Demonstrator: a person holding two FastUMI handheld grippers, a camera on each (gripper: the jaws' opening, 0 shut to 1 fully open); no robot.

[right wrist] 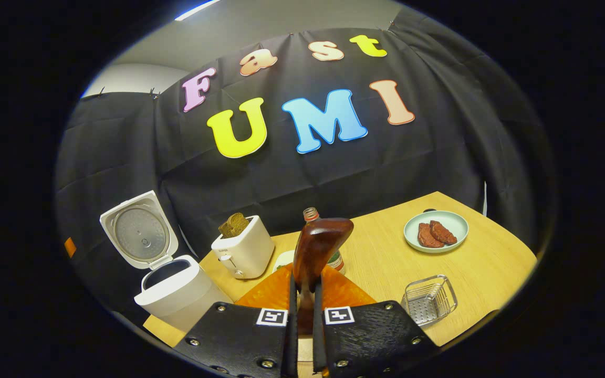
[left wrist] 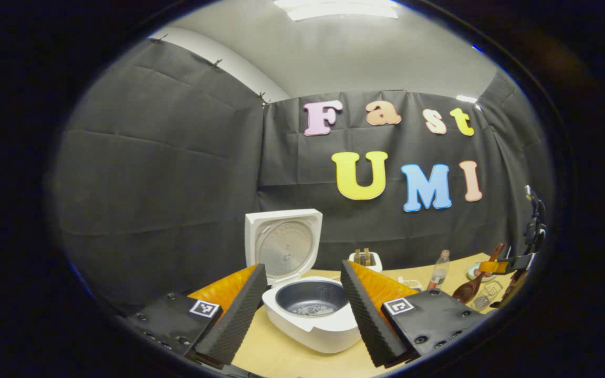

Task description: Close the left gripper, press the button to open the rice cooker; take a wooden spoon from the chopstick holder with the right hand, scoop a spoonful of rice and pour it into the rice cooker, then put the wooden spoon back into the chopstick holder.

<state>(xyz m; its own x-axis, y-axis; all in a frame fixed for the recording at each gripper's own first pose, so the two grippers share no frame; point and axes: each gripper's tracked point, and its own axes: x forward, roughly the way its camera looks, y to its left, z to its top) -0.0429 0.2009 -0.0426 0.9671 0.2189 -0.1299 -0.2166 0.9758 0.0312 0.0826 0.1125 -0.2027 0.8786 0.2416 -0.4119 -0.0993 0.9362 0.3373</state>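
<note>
At the left of the table (right wrist: 386,257) the rice cooker (left wrist: 310,315) stands with its lid (left wrist: 284,244) tipped up, and a little rice lies at the bottom of its dark pot. The left gripper (left wrist: 302,310) hangs in front of it, jaws spread wide and holding nothing. Behind sits a white toaster (right wrist: 243,247) with bread in it, then a bottle (left wrist: 439,270). The right gripper (right wrist: 302,310) is clamped tight on the handle of the wooden spoon (right wrist: 318,247), bowl raised. Farther right, a wire chopstick holder (right wrist: 428,299) sits near the table's front edge, and a plate (right wrist: 457,220) with two reddish pieces lies beyond it.
</note>
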